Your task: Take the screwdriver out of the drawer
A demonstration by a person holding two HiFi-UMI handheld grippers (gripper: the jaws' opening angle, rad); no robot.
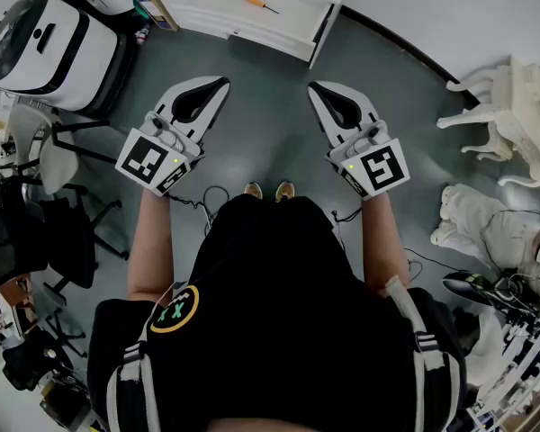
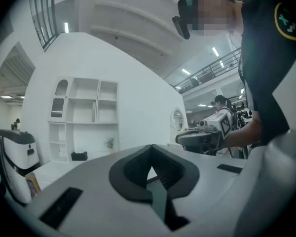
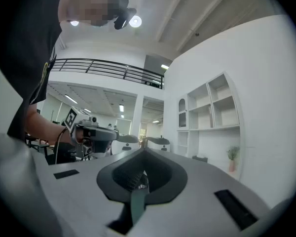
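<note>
An orange-handled screwdriver (image 1: 261, 4) lies in the open white drawer (image 1: 252, 21) at the top of the head view, well beyond both grippers. My left gripper (image 1: 221, 83) and right gripper (image 1: 313, 86) are held level over the grey floor, side by side, tips toward the drawer. Both have their jaws together with nothing between them. In the left gripper view my left gripper (image 2: 151, 146) faces a white shelf unit (image 2: 84, 120), and the right gripper (image 2: 180, 138) shows at the right. In the right gripper view my right gripper (image 3: 143, 150) is shut and empty.
A white machine with dark trim (image 1: 54, 48) stands at the left beside black chairs (image 1: 36, 232). White ornate furniture (image 1: 513, 115) and cables sit at the right. The person's feet (image 1: 270, 190) are on the grey floor between the grippers.
</note>
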